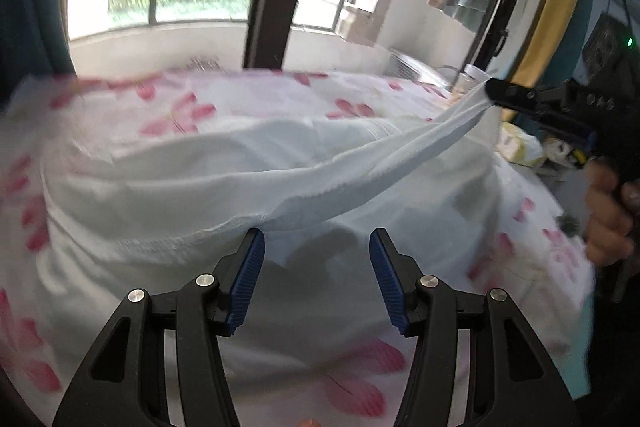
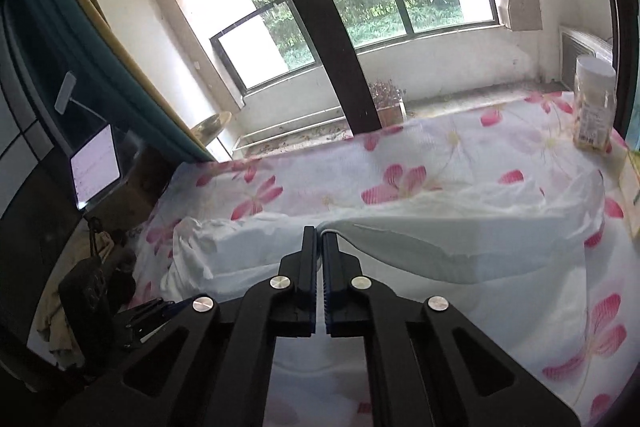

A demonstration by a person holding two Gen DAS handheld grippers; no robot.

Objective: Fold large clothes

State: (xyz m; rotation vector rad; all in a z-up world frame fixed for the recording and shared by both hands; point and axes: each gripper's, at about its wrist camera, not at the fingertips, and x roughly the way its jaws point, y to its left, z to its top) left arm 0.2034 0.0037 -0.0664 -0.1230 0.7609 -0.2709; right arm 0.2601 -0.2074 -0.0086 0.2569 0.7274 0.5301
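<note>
A large white garment (image 1: 224,163) lies on a table covered by a white cloth with pink flowers (image 1: 176,107). My left gripper (image 1: 316,247) is open and empty, its blue pads (image 1: 254,267) just below a raised hem of the garment. My right gripper (image 1: 490,91) shows at the right of the left wrist view, shut on a corner of the garment and pulling it up into a taut strip. In the right wrist view the right gripper (image 2: 319,231) is shut on the garment's edge (image 2: 420,243), which spreads to the right over the flowered cloth (image 2: 400,179).
A clear plastic jar (image 2: 594,107) stands at the table's far right corner. A tablet (image 2: 96,167) and dark items sit off the table's left side. A window with a dark post (image 2: 320,15) lies behind. A box edge (image 2: 632,187) is at the right.
</note>
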